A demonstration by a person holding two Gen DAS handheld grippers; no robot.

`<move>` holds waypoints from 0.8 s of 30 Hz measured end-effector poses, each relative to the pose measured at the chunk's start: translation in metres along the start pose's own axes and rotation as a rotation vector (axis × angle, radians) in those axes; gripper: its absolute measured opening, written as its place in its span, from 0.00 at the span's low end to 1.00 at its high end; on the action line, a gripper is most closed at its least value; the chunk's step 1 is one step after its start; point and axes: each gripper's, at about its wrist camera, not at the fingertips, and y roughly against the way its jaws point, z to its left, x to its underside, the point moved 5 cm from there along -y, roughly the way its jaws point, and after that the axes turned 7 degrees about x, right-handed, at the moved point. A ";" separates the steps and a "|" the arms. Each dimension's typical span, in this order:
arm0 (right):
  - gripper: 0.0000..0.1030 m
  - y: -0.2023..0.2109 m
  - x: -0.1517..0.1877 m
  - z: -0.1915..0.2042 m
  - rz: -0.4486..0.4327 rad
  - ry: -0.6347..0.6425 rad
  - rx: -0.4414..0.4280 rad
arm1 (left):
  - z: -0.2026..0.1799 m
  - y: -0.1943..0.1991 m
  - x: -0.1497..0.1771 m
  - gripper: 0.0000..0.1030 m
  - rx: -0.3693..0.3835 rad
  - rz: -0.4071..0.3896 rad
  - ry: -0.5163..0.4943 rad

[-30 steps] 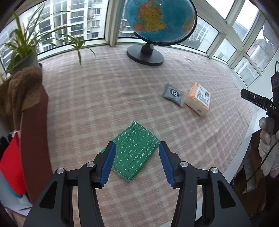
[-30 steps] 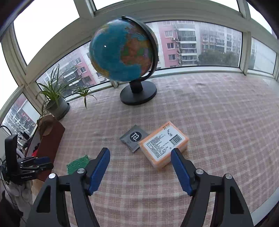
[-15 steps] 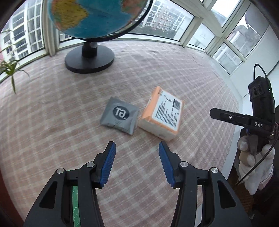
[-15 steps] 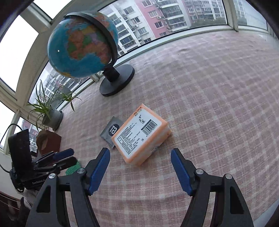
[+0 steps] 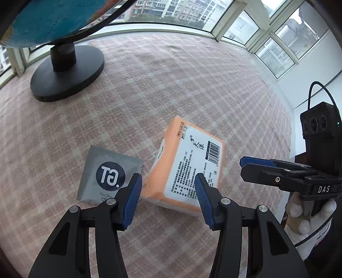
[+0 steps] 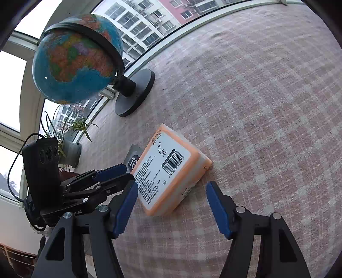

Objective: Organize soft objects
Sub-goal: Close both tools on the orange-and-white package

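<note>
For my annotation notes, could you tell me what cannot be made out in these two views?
- Grey sachet: right wrist view, mostly hidden behind the orange tissue pack and the left gripper.
- Globe: left wrist view, cut off by the top edge.
- Pack's small print: too small to read.
- Pack's underside: hidden against the tablecloth.

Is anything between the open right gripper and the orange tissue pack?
Nothing visible. The right gripper is open with the orange plastic-wrapped tissue pack directly ahead on the plaid cloth; the left gripper sits beside it, not between.
</note>
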 end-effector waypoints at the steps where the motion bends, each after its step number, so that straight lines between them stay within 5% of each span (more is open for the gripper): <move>1: 0.56 -0.002 -0.001 0.000 0.005 0.000 -0.001 | 0.000 -0.003 -0.002 0.49 0.004 0.007 -0.004; 4: 0.46 -0.008 -0.001 0.001 0.022 0.009 0.006 | -0.001 -0.008 -0.003 0.48 0.007 0.022 -0.013; 12: 0.37 -0.021 -0.003 0.012 0.051 0.036 0.001 | 0.001 -0.016 -0.003 0.42 0.040 0.058 -0.015; 24: 0.34 -0.037 -0.003 0.009 0.085 0.040 0.028 | -0.010 -0.020 0.003 0.42 0.024 0.090 -0.076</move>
